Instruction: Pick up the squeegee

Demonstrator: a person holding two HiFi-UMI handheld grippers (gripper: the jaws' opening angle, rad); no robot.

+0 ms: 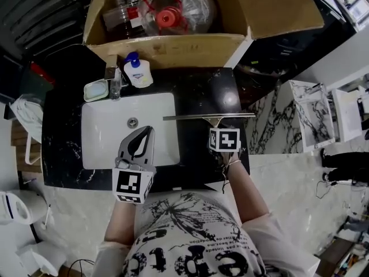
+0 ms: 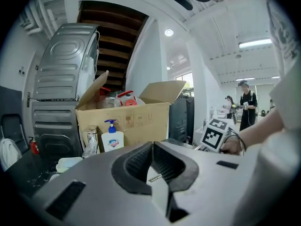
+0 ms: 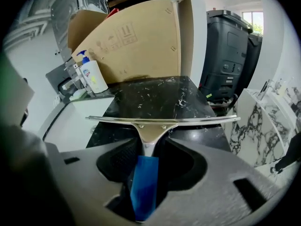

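Cardboard box (image 1: 173,51), soap btl (image 1: 138,73), soap dish (image 1: 95,90), sink (image 1: 104,137).

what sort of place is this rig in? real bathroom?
Likely a washbasin station inside a workshop or lab hall: white sink in a black marble counter with a soap bottle, an open cardboard box behind it, people standing in the bright hall beyond.

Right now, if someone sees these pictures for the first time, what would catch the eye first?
The long squeegee lies on the black counter at the right edge of the white sink, with its blue handle between the open jaws of the right gripper. Behind the sink stands an open cardboard box holding bottles.
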